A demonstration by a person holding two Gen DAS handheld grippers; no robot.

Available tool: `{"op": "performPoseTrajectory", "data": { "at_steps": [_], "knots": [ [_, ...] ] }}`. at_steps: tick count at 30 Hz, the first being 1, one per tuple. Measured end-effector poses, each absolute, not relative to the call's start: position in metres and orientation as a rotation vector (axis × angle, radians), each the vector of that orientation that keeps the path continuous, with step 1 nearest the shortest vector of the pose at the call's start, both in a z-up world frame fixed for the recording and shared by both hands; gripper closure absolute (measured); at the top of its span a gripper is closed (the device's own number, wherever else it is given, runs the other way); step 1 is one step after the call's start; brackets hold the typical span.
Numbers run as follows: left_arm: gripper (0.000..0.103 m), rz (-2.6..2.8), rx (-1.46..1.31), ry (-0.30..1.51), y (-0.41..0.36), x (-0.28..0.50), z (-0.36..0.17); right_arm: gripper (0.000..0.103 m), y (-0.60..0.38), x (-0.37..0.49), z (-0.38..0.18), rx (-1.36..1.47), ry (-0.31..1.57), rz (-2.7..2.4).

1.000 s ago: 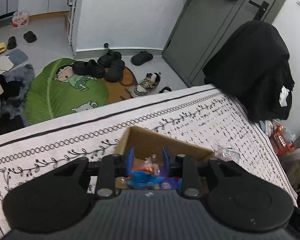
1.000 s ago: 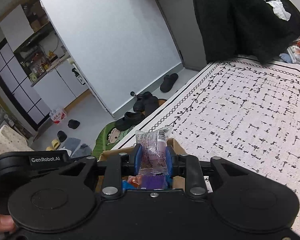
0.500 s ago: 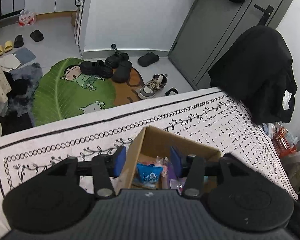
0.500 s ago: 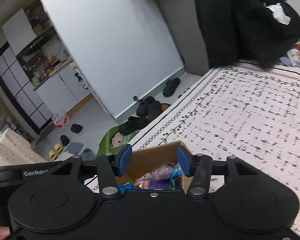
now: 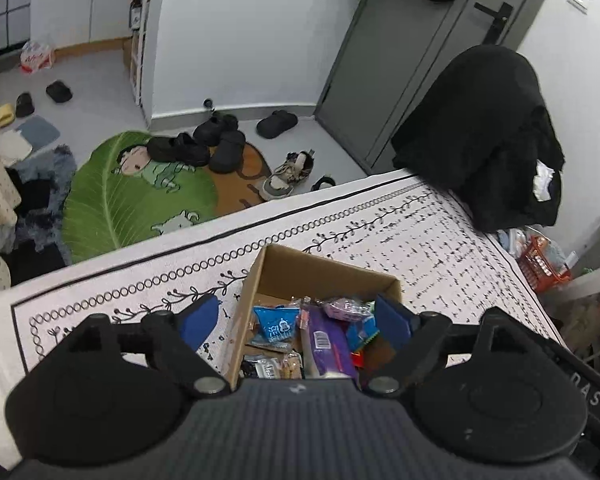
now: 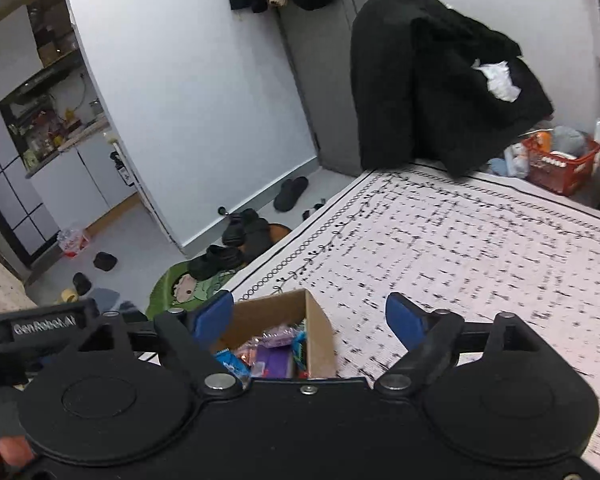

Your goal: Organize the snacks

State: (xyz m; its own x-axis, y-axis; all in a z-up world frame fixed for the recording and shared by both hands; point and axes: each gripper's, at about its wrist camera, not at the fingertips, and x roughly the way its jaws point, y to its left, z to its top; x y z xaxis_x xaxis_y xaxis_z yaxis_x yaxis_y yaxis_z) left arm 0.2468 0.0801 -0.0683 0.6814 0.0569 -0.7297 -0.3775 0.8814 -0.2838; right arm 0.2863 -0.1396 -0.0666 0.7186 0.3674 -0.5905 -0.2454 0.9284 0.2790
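An open cardboard box (image 5: 324,270) sits on the patterned tablecloth and holds several snack packets: a blue packet (image 5: 277,322), a purple packet (image 5: 326,342) and a clear pinkish one (image 5: 346,306). My left gripper (image 5: 298,318) is open and empty above the box, its blue pads spread wide. In the right wrist view the same box (image 6: 320,326) lies at the lower middle with the packets (image 6: 272,346) inside. My right gripper (image 6: 310,316) is open and empty, above and just right of the box.
The white tablecloth with black marks (image 6: 480,248) stretches right of the box. A black coat (image 5: 488,132) hangs on a chair at the table's far corner. A red basket (image 6: 560,162) stands beyond. Shoes and a green leaf mat (image 5: 140,192) lie on the floor.
Both grippers opened: the left let go of a blue packet and the right a clear pinkish packet, both now in the box. Both grippers have lifted and their jaws spread wider.
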Motion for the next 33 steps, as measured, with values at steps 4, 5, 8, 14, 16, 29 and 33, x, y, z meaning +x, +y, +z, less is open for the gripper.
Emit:
{"op": "performPoseTrajectory", "data": {
  "at_steps": [4, 5, 8, 14, 16, 29, 33],
  "knots": [
    [0.013, 0.233, -0.412, 0.774, 0.076, 0.234, -0.051, 0.010, -0.149, 0.270, -0.053, 0.189, 0.685, 0.304],
    [0.012, 0.229, -0.406, 0.774, 0.074, 0.231, -0.047, 0.005, -0.150, 0.266, -0.049, 0.189, 0.680, 0.297],
    [0.011, 0.210, -0.387, 0.771, 0.069, 0.220, -0.035, 0.000, -0.157, 0.256, -0.040, 0.199, 0.666, 0.277],
    [0.006, 0.184, -0.350, 0.754, 0.064, 0.196, -0.016, 0.000, -0.171, 0.236, -0.026, 0.214, 0.670, 0.258],
    [0.003, 0.179, -0.340, 0.753, 0.063, 0.188, -0.011, 0.000, -0.171, 0.227, -0.020, 0.206, 0.671, 0.257],
    [0.000, 0.115, -0.288, 0.718, 0.049, 0.131, 0.032, 0.000, -0.184, 0.165, 0.016, 0.178, 0.627, 0.250],
    [0.000, 0.098, -0.275, 0.695, 0.045, 0.111, 0.042, 0.000, -0.187, 0.144, 0.025, 0.176, 0.613, 0.251]
  ]
}}
